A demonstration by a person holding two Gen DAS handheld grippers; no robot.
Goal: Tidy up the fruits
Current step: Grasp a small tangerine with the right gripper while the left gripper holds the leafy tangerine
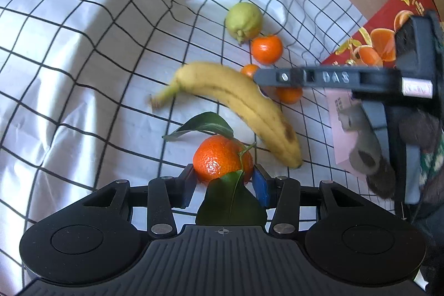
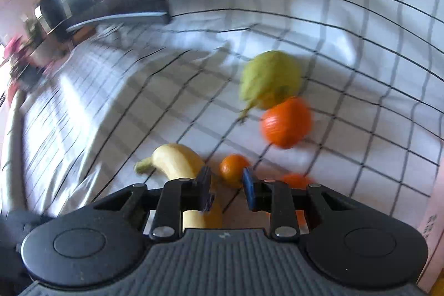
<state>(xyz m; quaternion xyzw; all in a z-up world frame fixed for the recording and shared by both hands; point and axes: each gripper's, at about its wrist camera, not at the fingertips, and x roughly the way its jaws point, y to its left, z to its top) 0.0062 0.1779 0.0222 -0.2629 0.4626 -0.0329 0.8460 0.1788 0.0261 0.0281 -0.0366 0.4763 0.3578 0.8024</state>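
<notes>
Left gripper point(image 1: 224, 179): blue pads sit on both flanks of the leafy mandarin point(image 1: 222, 158) and clamp it, one leaf draped back over the tool body. Pitched steeply downward toward the checked cloth point(image 1: 83, 74).

Right gripper point(image 2: 226, 185): jaws nearly closed, a narrow gap left, nothing pinched. A small mandarin point(image 2: 233, 169) lies on the cloth just beyond the tips; pads are not on it. Also angled down; the right wrist view is smeared, so this tool looks to be in motion. From the left wrist view its finger reaches in from the right across the banana point(image 1: 241, 107).

Surroundings: banana lies diagonally, just beside the held mandarin. Further out, a green lemon point(image 1: 244, 21) touches a larger mandarin point(image 1: 266, 49); another mandarin point(image 1: 288, 95) sits partly hidden under the right tool. Red printed fruit box point(image 1: 388, 29) at the cloth's right edge, with a gloved hand point(image 1: 374, 151) near it.

Step, as I judge it: one fruit secured on the left, right hand lining up for the next. Destination unclear, possibly the box.

Next move needs: right jaws widened before closing round the small mandarin, and clearance from the banana.
</notes>
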